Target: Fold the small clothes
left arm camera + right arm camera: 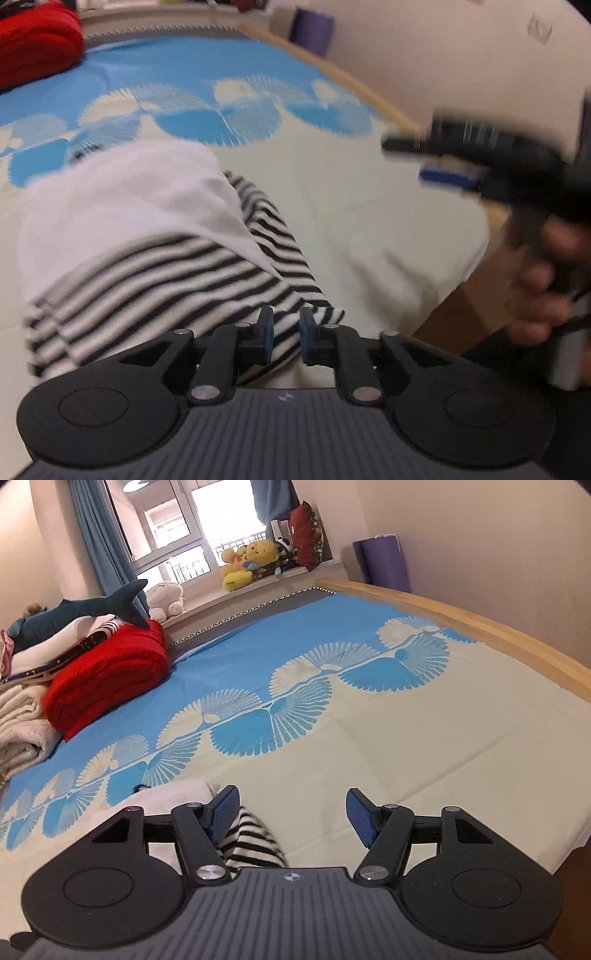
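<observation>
A small garment with a white part (129,199) and a black-and-white striped part (177,280) lies on the bed sheet (369,221). My left gripper (286,334) hovers at the striped hem with a narrow gap between its blue pads, and no cloth shows between them. My right gripper (291,814) is open and empty above the garment's right edge; the striped cloth (255,842) shows below its left finger. In the left wrist view the right gripper (436,162) appears blurred at the right, held by a hand.
A red folded blanket (107,679) and stacked bedding (22,720) with a plush shark (74,609) sit at the bed's far left. Plush toys (251,561) line the windowsill. A wooden bed frame (480,627) runs along the right. A purple roll (384,561) stands by the wall.
</observation>
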